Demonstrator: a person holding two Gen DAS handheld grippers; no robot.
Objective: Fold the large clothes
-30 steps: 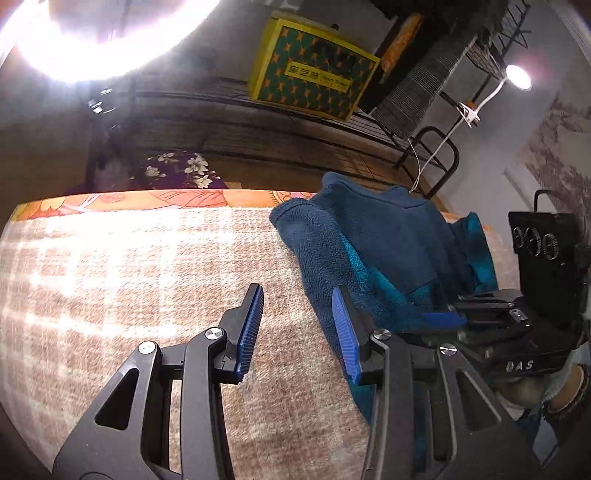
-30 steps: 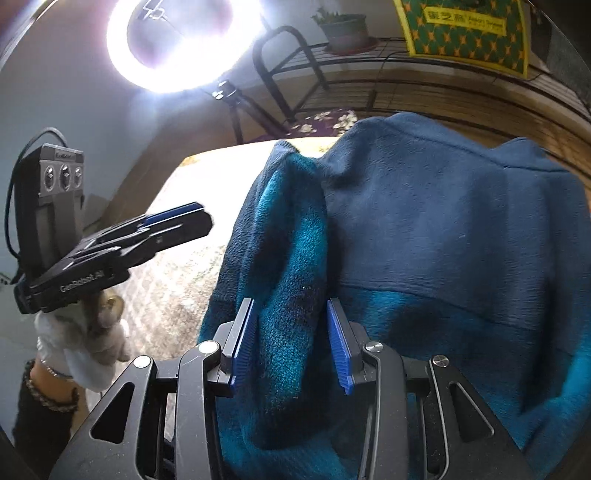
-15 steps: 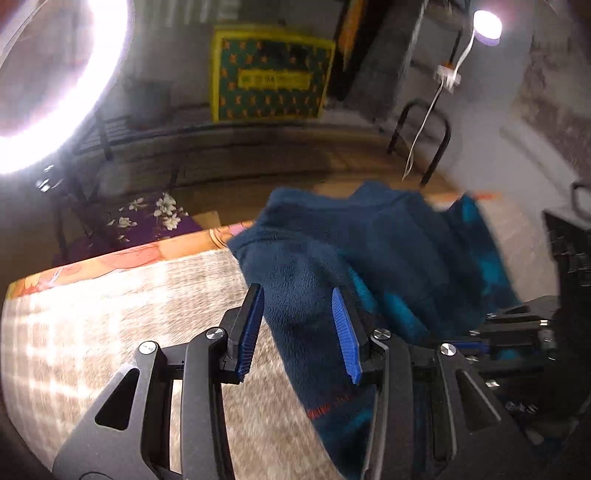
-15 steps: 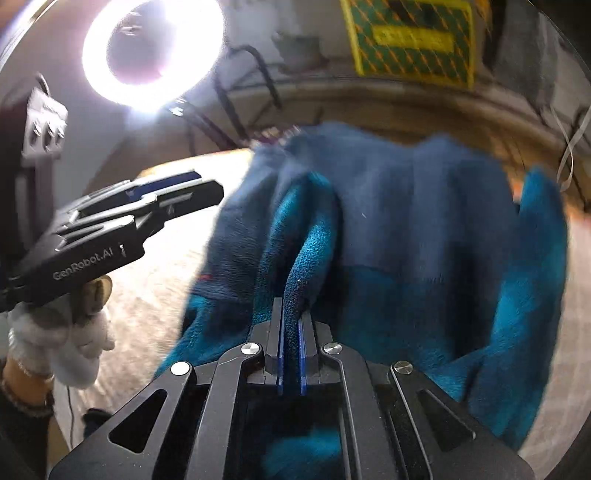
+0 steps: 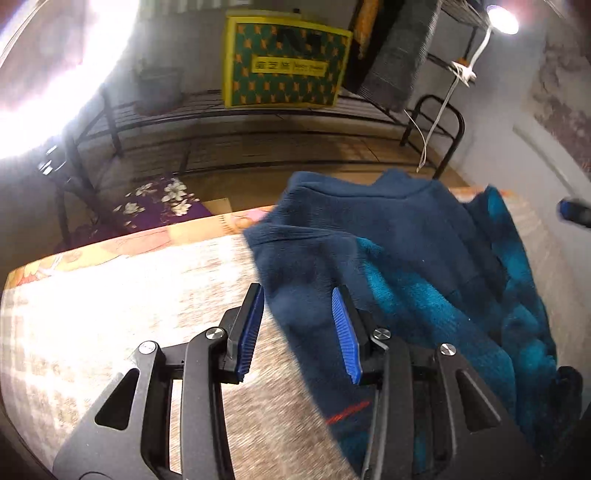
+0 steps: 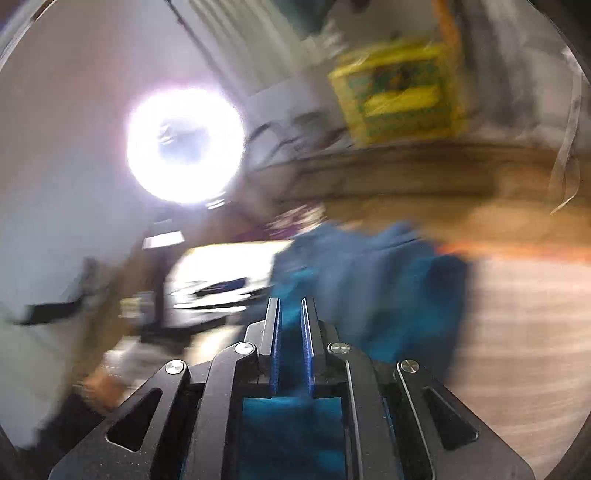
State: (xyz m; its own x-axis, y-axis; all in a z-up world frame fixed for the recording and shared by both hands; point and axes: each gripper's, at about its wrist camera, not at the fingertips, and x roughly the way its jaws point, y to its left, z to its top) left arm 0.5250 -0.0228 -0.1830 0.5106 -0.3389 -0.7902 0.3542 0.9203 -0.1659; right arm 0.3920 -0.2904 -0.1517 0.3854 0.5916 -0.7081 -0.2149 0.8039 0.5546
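Note:
A dark blue and teal fleece garment [image 5: 406,266] lies bunched on the plaid-covered table [image 5: 110,302]. My left gripper [image 5: 299,325] is open, its jaws straddling the garment's near left fold without pinching it. My right gripper [image 6: 291,339] shows in a blurred view with a narrow gap between its jaws; teal fleece [image 6: 369,280] shows between and behind them, and I cannot tell if it is pinched. The right gripper's tip [image 5: 576,212] shows at the far right of the left wrist view.
A bright ring light [image 6: 184,144] stands at the left. A yellow and green box [image 5: 284,66] sits on a black wire shelf [image 5: 258,114] behind the table. A floral cloth [image 5: 159,199] lies beyond the far table edge. A lamp [image 5: 502,14] shines at the upper right.
The right gripper closed on a fold of the fleece, then pulled up and back; its jaws now show a narrow gap. The left gripper moved right over the garment's left fold, staying open.

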